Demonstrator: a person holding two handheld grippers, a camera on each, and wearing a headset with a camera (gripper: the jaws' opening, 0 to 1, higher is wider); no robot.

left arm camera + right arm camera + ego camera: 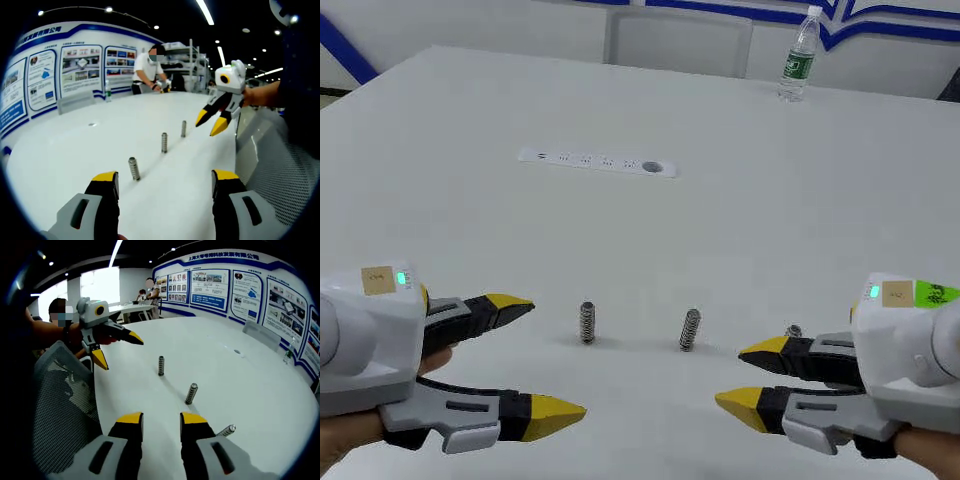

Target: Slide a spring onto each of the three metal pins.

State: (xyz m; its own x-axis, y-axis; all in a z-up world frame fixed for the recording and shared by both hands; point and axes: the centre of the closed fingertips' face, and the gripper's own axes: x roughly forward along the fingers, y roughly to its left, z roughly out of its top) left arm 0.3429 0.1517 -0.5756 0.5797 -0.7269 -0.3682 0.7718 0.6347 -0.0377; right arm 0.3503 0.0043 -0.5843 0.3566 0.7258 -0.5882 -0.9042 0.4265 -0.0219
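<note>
At the lower right of the head view, the third spring [793, 331] shows just its top above the upper jaw of the right gripper [730, 375]. That gripper's body runs off the right edge, and the left gripper [558, 355] runs off the lower left. The left spring [587, 322] and middle spring [690, 329] are too small to tell whether a pin stands inside. A chair [677, 40] is cut off at the top edge.

Right gripper [161, 418] is hovering empty, jaws parted, short of the middle spring [191, 393]. Far spring [161, 365] is standing beyond it, near spring [226, 430] leaning nearer, rightward. Left gripper [121, 354] is gaping beyond-left.
</note>
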